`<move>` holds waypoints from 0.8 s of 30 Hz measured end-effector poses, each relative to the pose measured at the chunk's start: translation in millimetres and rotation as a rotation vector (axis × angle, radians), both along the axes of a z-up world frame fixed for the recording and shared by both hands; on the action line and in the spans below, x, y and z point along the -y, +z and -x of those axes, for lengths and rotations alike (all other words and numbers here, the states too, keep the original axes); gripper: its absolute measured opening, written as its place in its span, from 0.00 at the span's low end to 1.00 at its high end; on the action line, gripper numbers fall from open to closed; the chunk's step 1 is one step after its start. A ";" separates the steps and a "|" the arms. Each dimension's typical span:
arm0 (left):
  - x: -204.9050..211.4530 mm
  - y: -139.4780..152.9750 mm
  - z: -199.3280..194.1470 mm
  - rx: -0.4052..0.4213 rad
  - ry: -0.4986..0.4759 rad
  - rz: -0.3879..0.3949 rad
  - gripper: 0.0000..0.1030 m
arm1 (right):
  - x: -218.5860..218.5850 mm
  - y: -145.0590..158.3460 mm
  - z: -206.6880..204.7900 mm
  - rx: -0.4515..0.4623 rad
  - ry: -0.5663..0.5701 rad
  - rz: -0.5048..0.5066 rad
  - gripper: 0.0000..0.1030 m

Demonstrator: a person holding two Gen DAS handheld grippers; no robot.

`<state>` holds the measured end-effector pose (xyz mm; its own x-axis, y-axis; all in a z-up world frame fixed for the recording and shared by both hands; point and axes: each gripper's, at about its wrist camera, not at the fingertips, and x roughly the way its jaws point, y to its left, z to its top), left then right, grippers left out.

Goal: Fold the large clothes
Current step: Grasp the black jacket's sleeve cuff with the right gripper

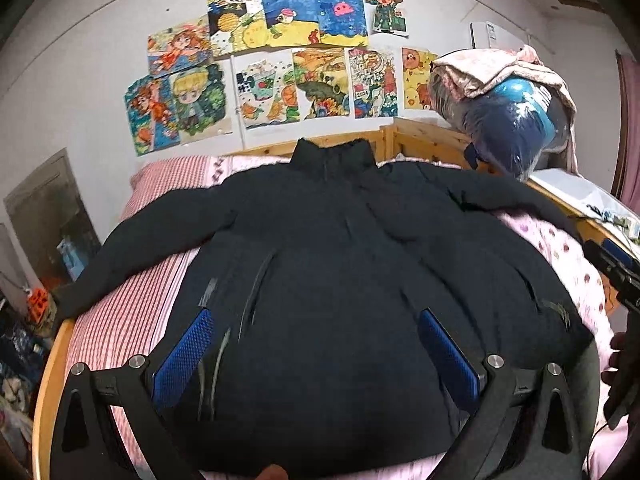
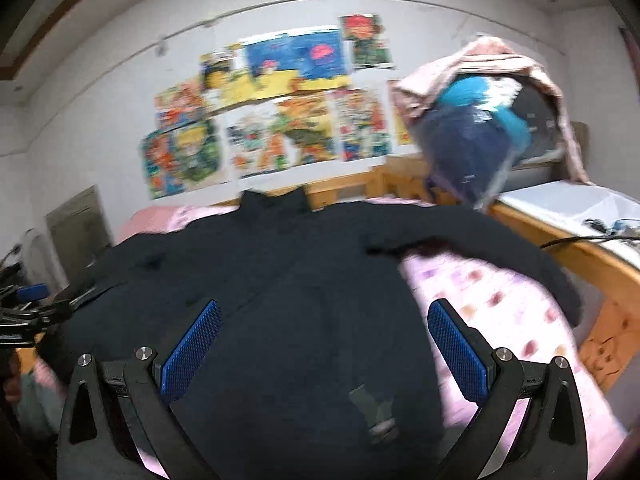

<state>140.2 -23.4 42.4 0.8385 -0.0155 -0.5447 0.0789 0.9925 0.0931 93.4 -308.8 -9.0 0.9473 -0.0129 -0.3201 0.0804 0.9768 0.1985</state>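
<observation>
Our large black padded jacket (image 1: 340,264) lies flat on the pink bed (image 1: 132,312), collar toward frame top. Both left gripper (image 1: 316,356) and right gripper (image 2: 324,348) hover open above its hem, equally near.

Light: soft, even indoor light; source not visible; the white wall (image 1: 100,92) reads bright.
Shadows: faint, no hard edges.
Dark areas: the black jacket (image 1: 332,272) swallows detail, folds barely showing.
Glare: sheen on the plastic bag (image 1: 508,128) at the bed's far right corner.
Blur: left view mostly sharp; right view smeared all over, with the drawings (image 2: 272,108) and bedsheet (image 2: 492,292) streaked.
Distortion: strong fisheye; wall lines bow; corners of both views fall to black.
</observation>
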 end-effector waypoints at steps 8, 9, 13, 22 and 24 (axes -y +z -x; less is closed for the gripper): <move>41.7 32.7 -94.1 0.021 -0.101 0.031 1.00 | 98.4 -9.2 -48.0 -0.064 -0.233 -0.227 0.99; 48.4 32.6 -103.4 0.018 -0.115 0.030 1.00 | 111.0 -15.7 -53.3 -0.074 -0.263 -0.270 0.99; 87.9 25.2 -162.9 -0.038 -0.188 0.053 1.00 | 150.8 -46.3 -69.3 -0.095 -0.394 -0.434 0.99; 188.9 -21.0 -272.7 -0.122 -0.257 0.110 1.00 | 201.6 -95.1 -106.3 -0.089 -0.549 -0.649 0.98; 207.2 -32.8 -293.8 -0.130 -0.262 0.110 1.00 | 210.2 -106.2 -113.1 -0.102 -0.583 -0.685 0.93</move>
<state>434.0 -230.6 9.7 0.7217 -0.2868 -0.6300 0.3377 0.9404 -0.0413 206.6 -519.0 -115.2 0.8166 -0.2578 -0.5165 0.5748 0.4463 0.6859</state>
